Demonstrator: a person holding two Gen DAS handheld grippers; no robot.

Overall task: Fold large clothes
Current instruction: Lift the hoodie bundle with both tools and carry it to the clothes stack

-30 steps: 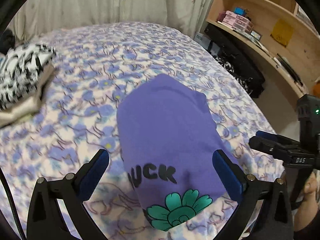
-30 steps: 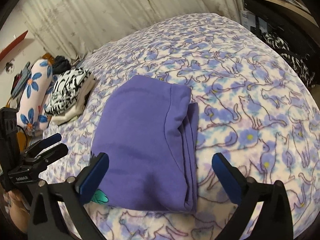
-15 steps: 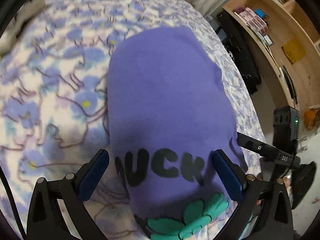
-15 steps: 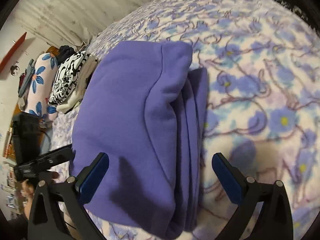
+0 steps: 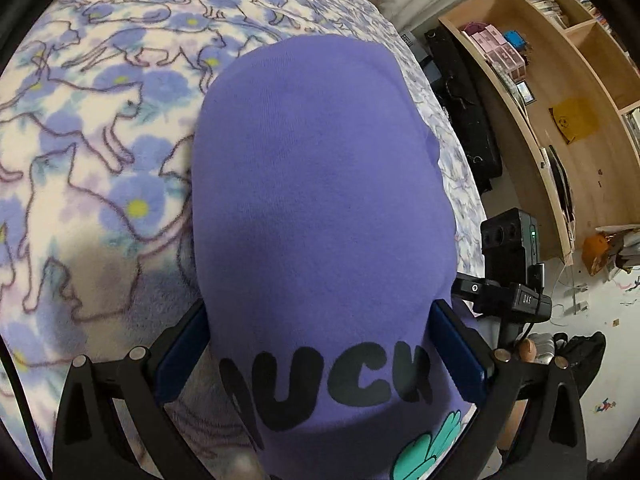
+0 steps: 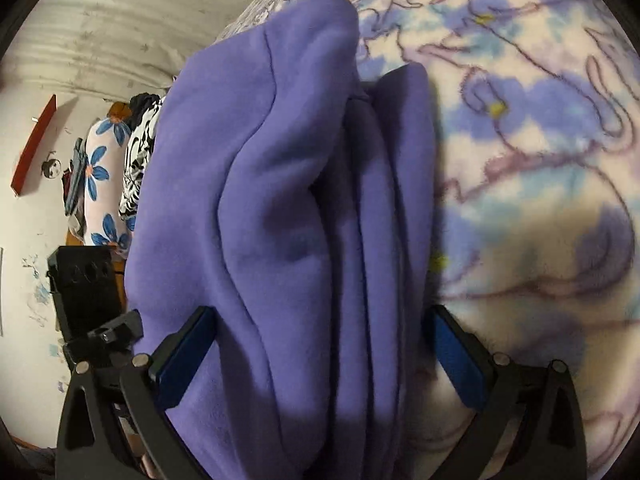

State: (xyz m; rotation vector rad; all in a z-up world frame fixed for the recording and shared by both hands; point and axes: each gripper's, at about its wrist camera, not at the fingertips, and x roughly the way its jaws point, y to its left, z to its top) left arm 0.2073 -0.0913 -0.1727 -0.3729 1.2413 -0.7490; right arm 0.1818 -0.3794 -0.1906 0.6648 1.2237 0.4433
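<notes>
A folded purple sweatshirt (image 5: 320, 200) with black letters and a teal flower print lies on the cat-print blanket (image 5: 100, 140). My left gripper (image 5: 320, 344) is open, its blue pads on either side of the garment's printed end. In the right wrist view the sweatshirt (image 6: 280, 220) shows its stacked folded edges. My right gripper (image 6: 320, 348) is open and straddles that thick side of the bundle. Each gripper shows in the other's view: the right one in the left wrist view (image 5: 508, 300), the left one in the right wrist view (image 6: 104, 332).
Wooden shelves (image 5: 560, 80) with boxes and a black bag (image 5: 468, 120) stand past the bed's right side. A black-and-white folded garment (image 6: 138, 160) and a flower-print pillow (image 6: 100, 168) lie at the bed's far left. A curtain (image 6: 120, 20) hangs behind.
Both grippers have come down and forward from above the bed, so the sweatshirt now sits between the open fingers of each. The garment itself has not moved.
</notes>
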